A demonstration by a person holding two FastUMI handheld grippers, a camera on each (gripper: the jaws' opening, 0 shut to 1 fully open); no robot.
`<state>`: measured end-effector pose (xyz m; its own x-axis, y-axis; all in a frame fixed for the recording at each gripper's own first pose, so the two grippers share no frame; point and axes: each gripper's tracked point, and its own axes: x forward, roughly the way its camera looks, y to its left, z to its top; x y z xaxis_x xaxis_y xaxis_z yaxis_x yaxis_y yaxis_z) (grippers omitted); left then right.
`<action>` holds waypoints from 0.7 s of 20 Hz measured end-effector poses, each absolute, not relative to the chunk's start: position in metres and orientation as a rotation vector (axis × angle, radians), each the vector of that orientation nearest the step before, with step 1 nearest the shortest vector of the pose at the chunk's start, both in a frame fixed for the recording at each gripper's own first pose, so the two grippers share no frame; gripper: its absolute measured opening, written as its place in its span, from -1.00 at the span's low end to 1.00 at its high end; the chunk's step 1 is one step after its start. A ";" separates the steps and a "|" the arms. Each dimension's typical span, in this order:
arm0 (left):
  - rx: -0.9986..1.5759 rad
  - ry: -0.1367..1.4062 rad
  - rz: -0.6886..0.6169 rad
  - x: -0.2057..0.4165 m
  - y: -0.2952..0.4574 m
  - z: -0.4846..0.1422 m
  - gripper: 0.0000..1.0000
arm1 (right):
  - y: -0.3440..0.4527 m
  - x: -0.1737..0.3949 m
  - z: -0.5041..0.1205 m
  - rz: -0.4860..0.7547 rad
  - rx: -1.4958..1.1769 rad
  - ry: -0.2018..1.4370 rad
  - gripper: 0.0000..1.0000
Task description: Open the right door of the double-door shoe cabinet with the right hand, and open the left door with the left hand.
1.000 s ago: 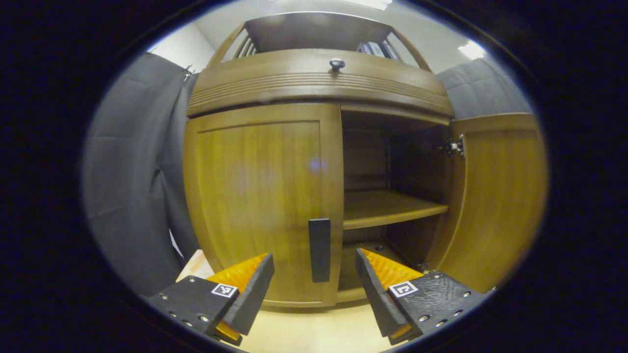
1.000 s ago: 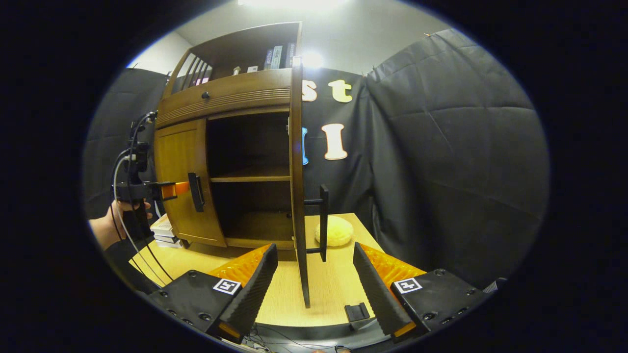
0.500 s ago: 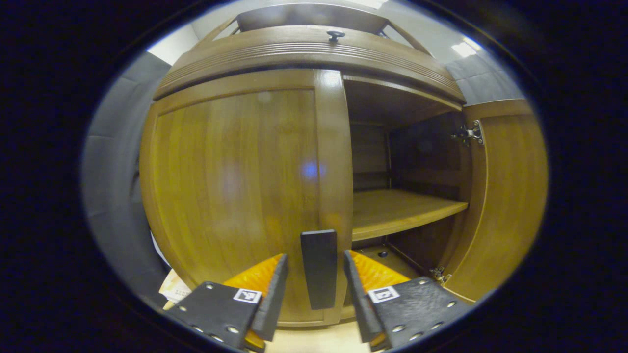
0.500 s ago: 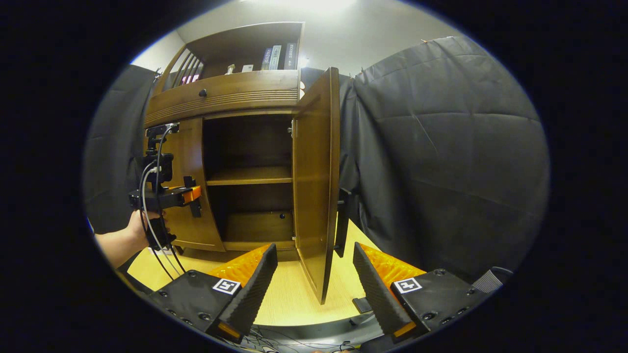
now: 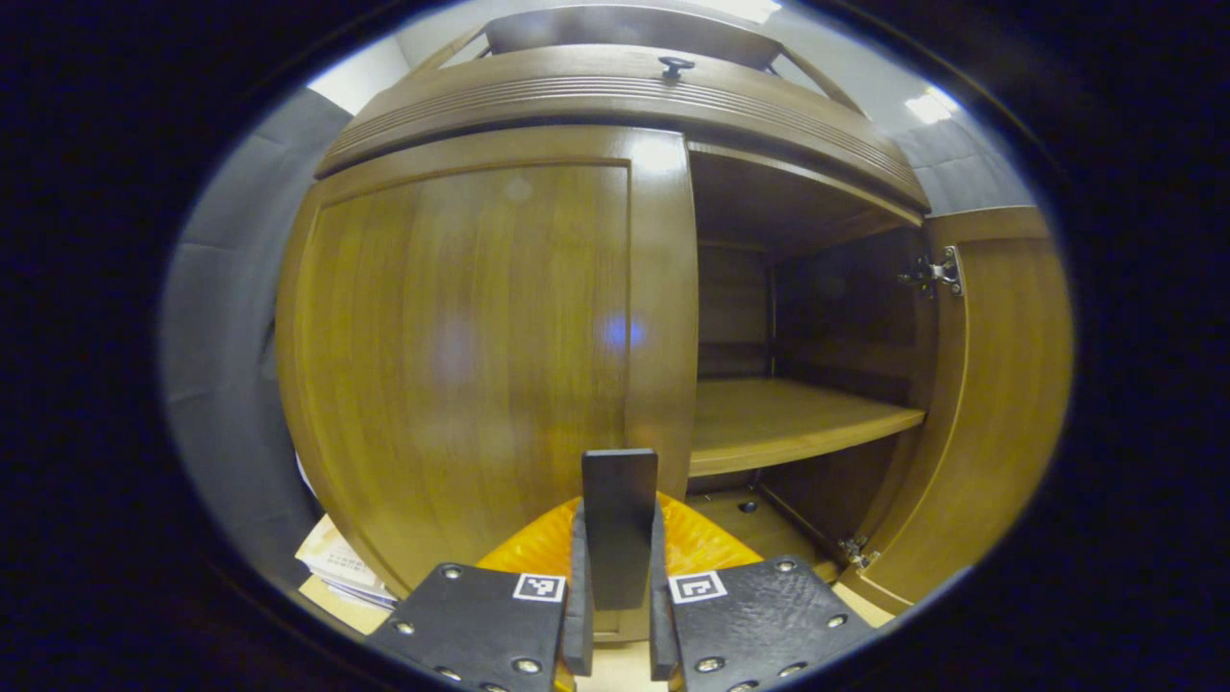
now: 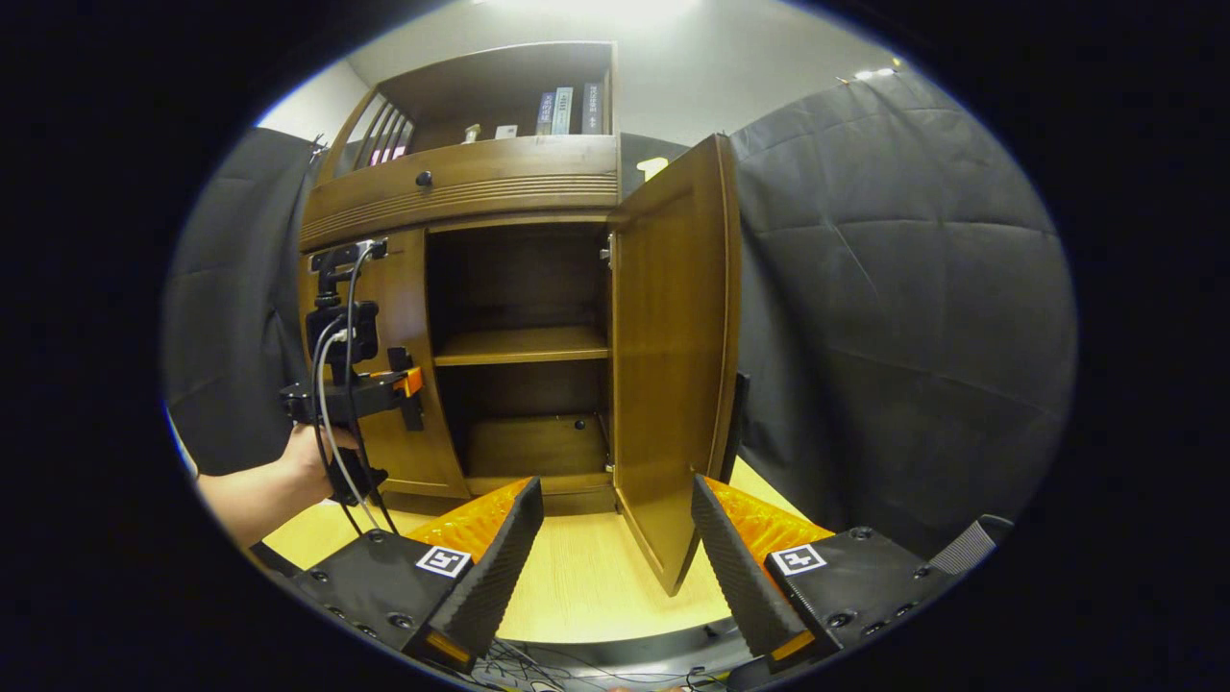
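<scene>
The left gripper (image 5: 615, 615) has its jaws clamped on the dark handle (image 5: 619, 524) of the left door (image 5: 461, 356), a finger pressed against each side of the bar, and that door sits flush with the shoe cabinet (image 6: 461, 183). From the right gripper view you can see that same gripper (image 6: 408, 383) out at the handle, a hand (image 6: 312, 461) wrapped round its grip with cables looping down beside it. The right gripper (image 6: 615, 577) hangs back over the tabletop (image 6: 577, 586), jaws apart and holding nothing, its fingers either side of the lower edge of the right door (image 6: 673, 356) without touching it. That door is swung wide open, its inner face toward the camera, hinges (image 5: 934, 274) showing at the top. Inside, a bare shelf (image 5: 778, 418) splits the open half into an upper and a lower compartment. Above, a drawer front with a small round knob (image 6: 423, 179), and books (image 6: 567, 108) standing on the top shelf. A stack of papers (image 5: 336, 572) lies at the cabinet's foot on the left, and cables (image 6: 519, 663) trail along the near edge of the tabletop.
</scene>
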<state>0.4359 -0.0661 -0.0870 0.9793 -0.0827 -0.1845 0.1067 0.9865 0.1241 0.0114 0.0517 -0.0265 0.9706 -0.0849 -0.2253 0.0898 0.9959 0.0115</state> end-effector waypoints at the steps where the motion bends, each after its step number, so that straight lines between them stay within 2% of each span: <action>1: 0.131 0.186 -0.096 0.434 -0.064 -0.092 -0.59 | 0.054 0.011 -0.027 -0.083 0.022 0.228 0.86; 2: 0.130 0.191 -0.103 0.435 -0.065 -0.089 -0.71 | 0.055 0.010 -0.027 -0.079 0.023 0.228 0.86; 14: 0.106 0.210 -0.179 0.379 -0.053 -0.082 -0.71 | 0.068 0.010 -0.028 -0.034 0.068 0.186 0.84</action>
<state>0.3794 -0.0530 -0.0817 0.9623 -0.1655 -0.2160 0.1876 0.9785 0.0859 0.0104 0.0682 -0.0280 0.9823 -0.0274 -0.1854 0.0399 0.9972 0.0640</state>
